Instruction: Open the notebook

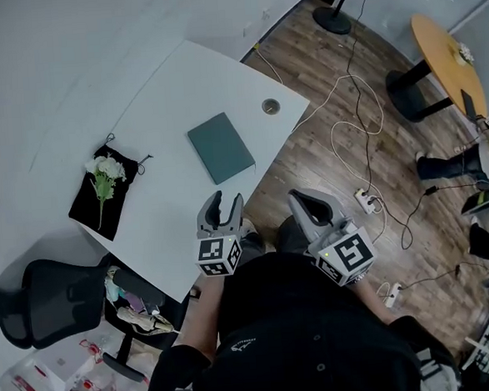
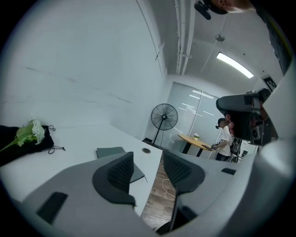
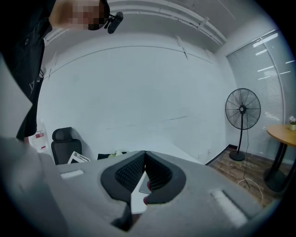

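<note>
The dark green notebook lies closed and flat on the white table, toward its right edge. Both grippers hover off the table's near corner, close to my body and short of the notebook. My left gripper is open, with nothing between its fingers. In the left gripper view the notebook lies beyond the left gripper, partly behind the left jaw. My right gripper hangs over the wooden floor to the right of the table; in the right gripper view the right gripper has its tips together and holds nothing.
A black pouch with white flowers lies at the table's left end. A cable grommet sits near the far right corner. An office chair stands left. Cables and power strips litter the floor. A standing fan and a person are beyond.
</note>
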Motion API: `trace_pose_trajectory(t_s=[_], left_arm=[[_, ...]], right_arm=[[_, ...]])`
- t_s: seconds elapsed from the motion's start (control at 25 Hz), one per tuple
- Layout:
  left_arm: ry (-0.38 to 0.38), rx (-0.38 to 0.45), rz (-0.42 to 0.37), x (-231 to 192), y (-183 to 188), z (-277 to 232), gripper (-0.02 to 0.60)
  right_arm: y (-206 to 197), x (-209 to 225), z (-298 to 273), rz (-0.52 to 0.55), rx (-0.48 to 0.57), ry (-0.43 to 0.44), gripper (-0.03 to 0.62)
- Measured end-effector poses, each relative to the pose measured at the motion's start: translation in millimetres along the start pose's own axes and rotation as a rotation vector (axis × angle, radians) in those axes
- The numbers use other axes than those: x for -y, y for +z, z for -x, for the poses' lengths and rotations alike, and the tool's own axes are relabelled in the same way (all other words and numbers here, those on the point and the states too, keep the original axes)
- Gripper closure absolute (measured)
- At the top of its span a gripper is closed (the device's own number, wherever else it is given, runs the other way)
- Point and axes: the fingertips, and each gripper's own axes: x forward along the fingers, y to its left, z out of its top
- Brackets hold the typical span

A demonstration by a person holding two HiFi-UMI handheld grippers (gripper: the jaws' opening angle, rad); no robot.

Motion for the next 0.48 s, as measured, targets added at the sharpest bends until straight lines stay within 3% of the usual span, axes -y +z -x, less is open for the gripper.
trace_pose_trajectory(t_s=[0.28, 0.48], left_arm=[[0.079, -0.070, 0.056, -26, -30, -22, 0.379], [0.147, -0.090, 0.150, -45, -48, -37, 0.379]], right_arm=[[-6, 14, -2, -0.024, -0.031, -0.006, 0.589], [-7, 18, -7, -0.011, -0.053, 0.007, 0.589]])
